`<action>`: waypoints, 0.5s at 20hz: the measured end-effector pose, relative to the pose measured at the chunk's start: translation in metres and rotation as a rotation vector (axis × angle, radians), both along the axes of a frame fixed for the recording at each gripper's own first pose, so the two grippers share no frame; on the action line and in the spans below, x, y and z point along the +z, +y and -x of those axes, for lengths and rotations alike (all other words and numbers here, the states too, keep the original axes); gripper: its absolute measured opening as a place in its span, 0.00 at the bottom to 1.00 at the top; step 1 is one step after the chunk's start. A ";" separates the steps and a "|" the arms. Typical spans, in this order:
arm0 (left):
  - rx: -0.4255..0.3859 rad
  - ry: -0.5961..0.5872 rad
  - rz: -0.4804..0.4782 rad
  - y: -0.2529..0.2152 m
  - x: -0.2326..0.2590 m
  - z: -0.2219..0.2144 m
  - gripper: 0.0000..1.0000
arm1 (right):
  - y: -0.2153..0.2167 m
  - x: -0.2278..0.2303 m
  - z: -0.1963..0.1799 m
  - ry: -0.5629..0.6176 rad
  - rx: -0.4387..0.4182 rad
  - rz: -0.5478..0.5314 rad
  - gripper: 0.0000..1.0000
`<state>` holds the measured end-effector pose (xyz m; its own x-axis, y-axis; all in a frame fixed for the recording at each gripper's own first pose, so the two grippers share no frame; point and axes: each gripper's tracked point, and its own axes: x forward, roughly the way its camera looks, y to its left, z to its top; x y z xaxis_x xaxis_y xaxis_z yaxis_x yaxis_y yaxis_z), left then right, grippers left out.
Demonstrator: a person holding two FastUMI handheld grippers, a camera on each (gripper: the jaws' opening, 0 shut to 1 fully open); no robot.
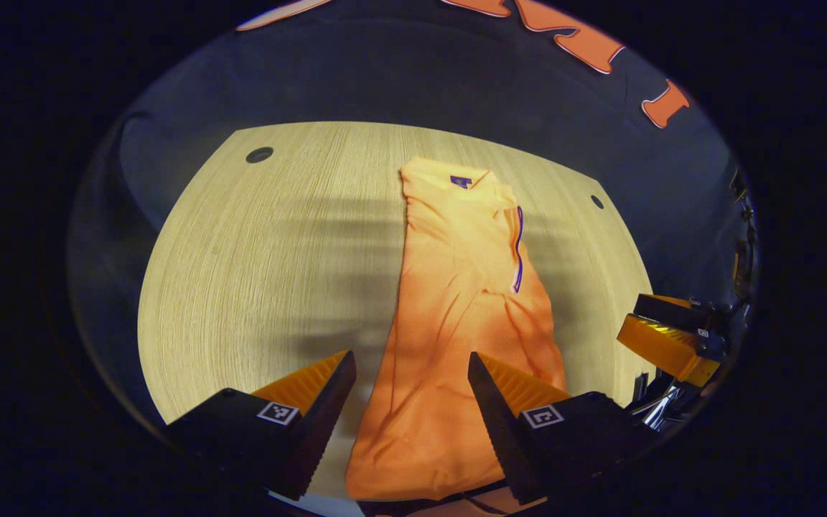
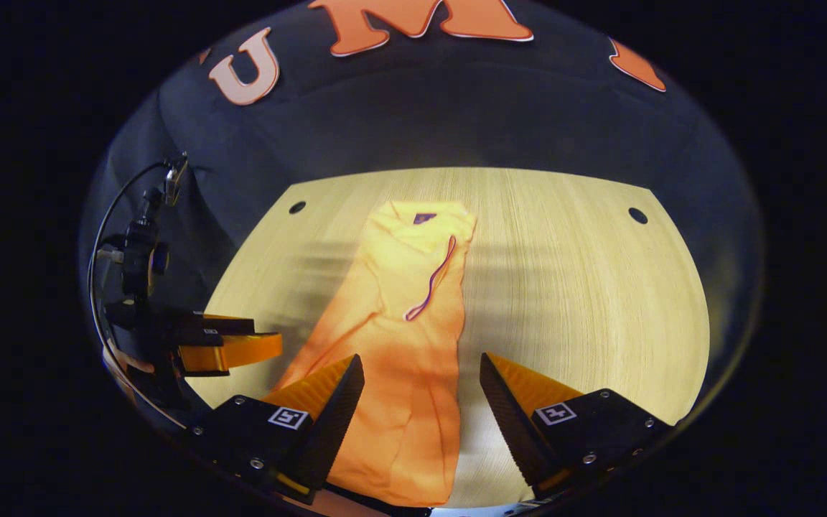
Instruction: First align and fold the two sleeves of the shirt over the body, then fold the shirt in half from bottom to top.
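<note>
Shirt (image 1: 456,309) hem cut off below; left tool (image 1: 411,416) and right tool (image 2: 421,420) wide apart.

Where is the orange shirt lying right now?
The orange shirt lies as a narrow strip on the wooden table, collar at the far end, its near hem between the open left gripper fingers.

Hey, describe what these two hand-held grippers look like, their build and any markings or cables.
Each hand-held gripper, left and right, has two wedge-shaped fingers with ridged faces on black blocks. Each block carries a small square black-and-white marker. Seen from the right gripper view, the left one has an orange and black body with a thin cable looping above it.
</note>
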<state>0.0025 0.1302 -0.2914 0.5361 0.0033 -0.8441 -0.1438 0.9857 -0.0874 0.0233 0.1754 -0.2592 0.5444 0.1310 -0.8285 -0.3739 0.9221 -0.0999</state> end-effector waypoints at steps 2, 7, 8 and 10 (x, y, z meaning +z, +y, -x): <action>0.014 0.034 -0.022 0.006 -0.014 0.020 0.97 | 0.000 -0.018 0.017 0.041 0.013 0.025 0.99; 0.020 0.127 -0.016 -0.002 -0.045 0.071 0.97 | -0.022 -0.059 0.086 0.179 0.026 0.133 0.99; 0.028 0.145 -0.023 0.000 -0.048 0.081 0.97 | -0.029 -0.066 0.094 0.196 0.021 0.158 0.99; 0.038 0.167 -0.037 -0.001 -0.053 0.097 0.97 | -0.040 -0.078 0.115 0.240 0.001 0.181 0.99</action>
<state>-0.0950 0.1296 -0.3445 0.3870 0.0534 -0.9205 -0.1907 0.9814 -0.0232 -0.0914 0.1356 -0.3377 0.3302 -0.0297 -0.9435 -0.4080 0.8968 -0.1710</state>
